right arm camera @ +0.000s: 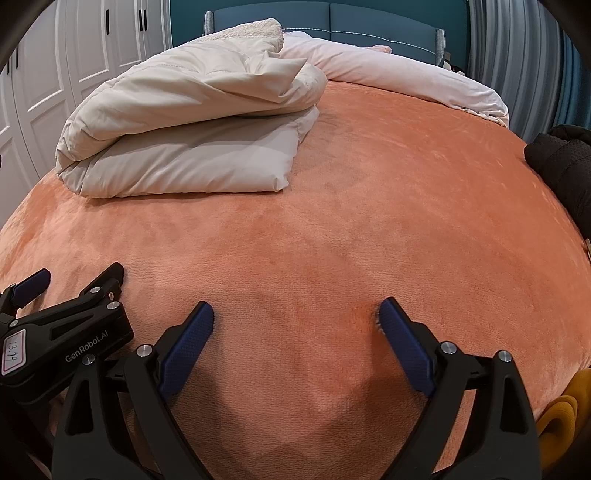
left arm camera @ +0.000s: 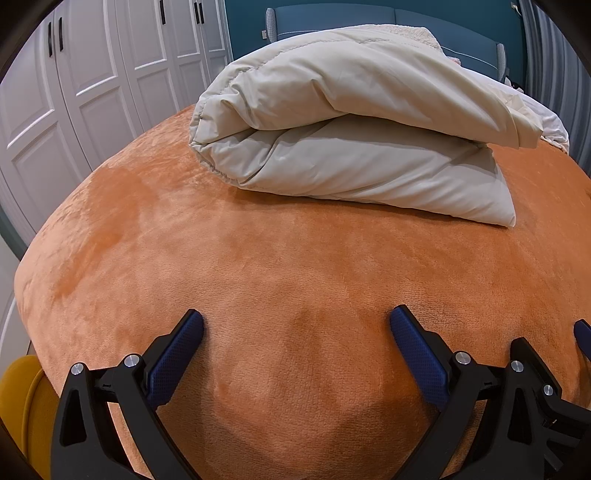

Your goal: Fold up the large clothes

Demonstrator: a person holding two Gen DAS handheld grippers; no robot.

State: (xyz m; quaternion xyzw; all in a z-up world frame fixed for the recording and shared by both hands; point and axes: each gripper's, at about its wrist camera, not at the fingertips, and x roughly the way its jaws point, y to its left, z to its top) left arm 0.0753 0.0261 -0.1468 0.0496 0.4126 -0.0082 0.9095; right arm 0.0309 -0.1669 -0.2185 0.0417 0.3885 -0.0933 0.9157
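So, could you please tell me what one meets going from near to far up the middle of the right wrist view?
Right gripper → orange blanket → folded cream coat → pale bedding → teal headboard.

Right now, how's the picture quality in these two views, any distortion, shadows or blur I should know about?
Left wrist view: strong fisheye bulge bends the orange blanket into a dome, dark vignette in the corners, soft shadow under the folded beige garment. Right wrist view: same bulge, and the open right gripper casts a dim shadow beneath itself; the black item at the edge is too dark to identify.
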